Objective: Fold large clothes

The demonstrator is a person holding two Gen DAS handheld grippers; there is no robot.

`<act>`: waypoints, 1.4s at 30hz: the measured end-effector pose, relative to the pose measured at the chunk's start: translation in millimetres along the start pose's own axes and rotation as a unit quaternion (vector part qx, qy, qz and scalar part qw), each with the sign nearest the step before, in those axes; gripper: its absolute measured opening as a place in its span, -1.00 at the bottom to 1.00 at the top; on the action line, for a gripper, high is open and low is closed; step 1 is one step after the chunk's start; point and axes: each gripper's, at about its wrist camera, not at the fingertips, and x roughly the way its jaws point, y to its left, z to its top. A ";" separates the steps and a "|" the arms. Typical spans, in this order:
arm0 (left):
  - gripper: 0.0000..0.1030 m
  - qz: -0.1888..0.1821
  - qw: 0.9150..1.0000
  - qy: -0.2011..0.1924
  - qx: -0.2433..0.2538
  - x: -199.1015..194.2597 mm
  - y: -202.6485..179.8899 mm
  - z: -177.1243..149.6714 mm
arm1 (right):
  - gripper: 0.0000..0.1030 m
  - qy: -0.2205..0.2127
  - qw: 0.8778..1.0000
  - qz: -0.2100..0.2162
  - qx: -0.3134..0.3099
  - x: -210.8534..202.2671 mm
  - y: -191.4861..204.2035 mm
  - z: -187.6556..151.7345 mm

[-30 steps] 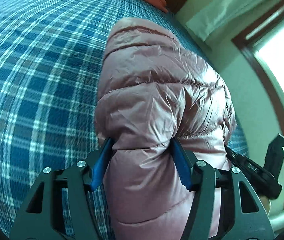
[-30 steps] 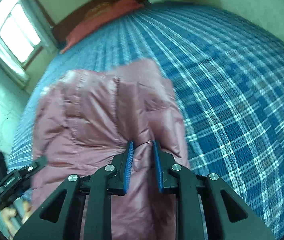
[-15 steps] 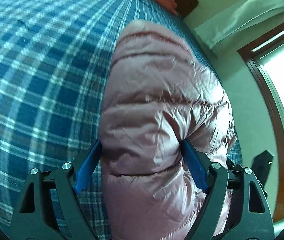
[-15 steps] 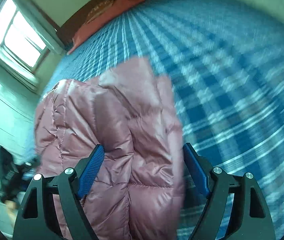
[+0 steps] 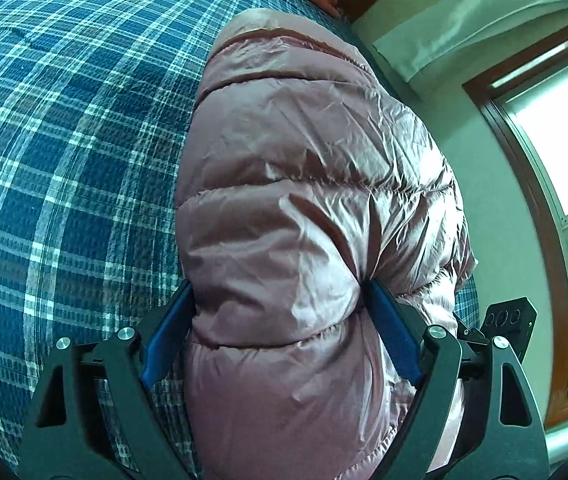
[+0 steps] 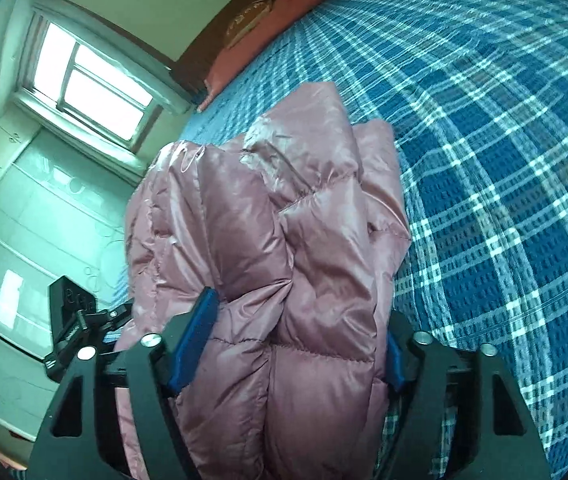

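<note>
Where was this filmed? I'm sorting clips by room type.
Most likely a bedroom: a wide bed under a blue-and-white plaid cover, a salmon-pink pillow against a dark wooden headboard, and a bright window beside it.

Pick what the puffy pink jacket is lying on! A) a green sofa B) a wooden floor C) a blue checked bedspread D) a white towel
C: in both wrist views the jacket rests on the bedspread, whose blue and white checks spread out around it.
</note>
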 end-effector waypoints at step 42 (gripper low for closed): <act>0.30 -0.039 0.999 0.009 -0.018 1.3 13.5 -11.0 | 0.07 0.012 0.997 0.076 0.029 11.0 -10.9 -8.3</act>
